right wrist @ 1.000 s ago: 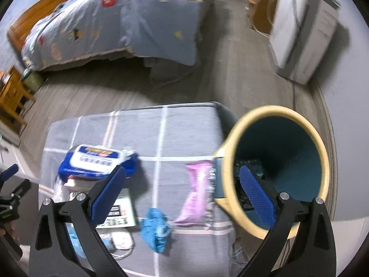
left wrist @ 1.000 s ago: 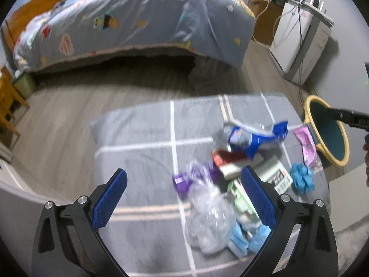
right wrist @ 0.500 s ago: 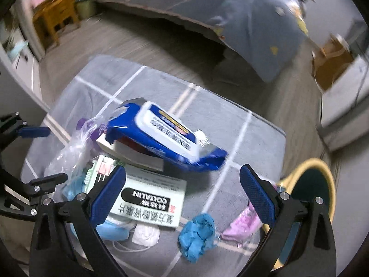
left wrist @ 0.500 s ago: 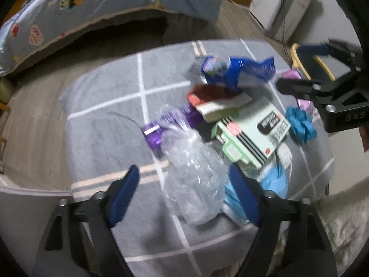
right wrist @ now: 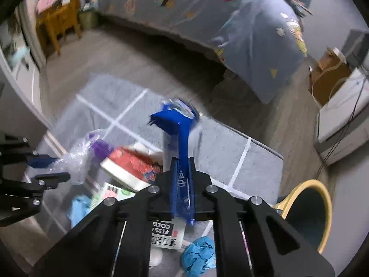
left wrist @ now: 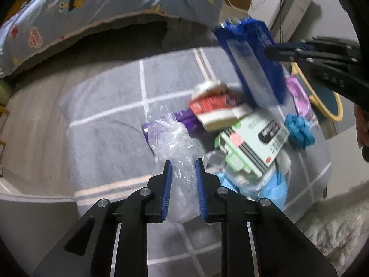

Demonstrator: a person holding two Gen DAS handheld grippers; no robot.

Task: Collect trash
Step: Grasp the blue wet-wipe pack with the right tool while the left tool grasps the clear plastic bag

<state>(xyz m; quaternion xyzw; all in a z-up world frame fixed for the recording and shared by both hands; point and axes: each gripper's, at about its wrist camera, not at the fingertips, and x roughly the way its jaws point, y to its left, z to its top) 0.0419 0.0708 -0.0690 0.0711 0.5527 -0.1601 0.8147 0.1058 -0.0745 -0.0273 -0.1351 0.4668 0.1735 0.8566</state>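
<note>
Right tongs (right wrist: 182, 161) clench a crinkled blue wipes pack (right wrist: 180, 129) hanging edge-on; left tongs (left wrist: 182, 168) grip a crumpled clear plastic bag (left wrist: 175, 143).

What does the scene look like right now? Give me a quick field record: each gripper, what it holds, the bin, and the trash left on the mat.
left gripper: shut on the clear plastic bag, which lies on the grey mat
right gripper: shut on the blue wipes pack, lifted clear of the pile
bin: yellow-rimmed, teal inside, at the mat's edge
left on mat: red packet, green-and-white box, crumpled blue glove, pink wrapper, purple wrapper
</note>
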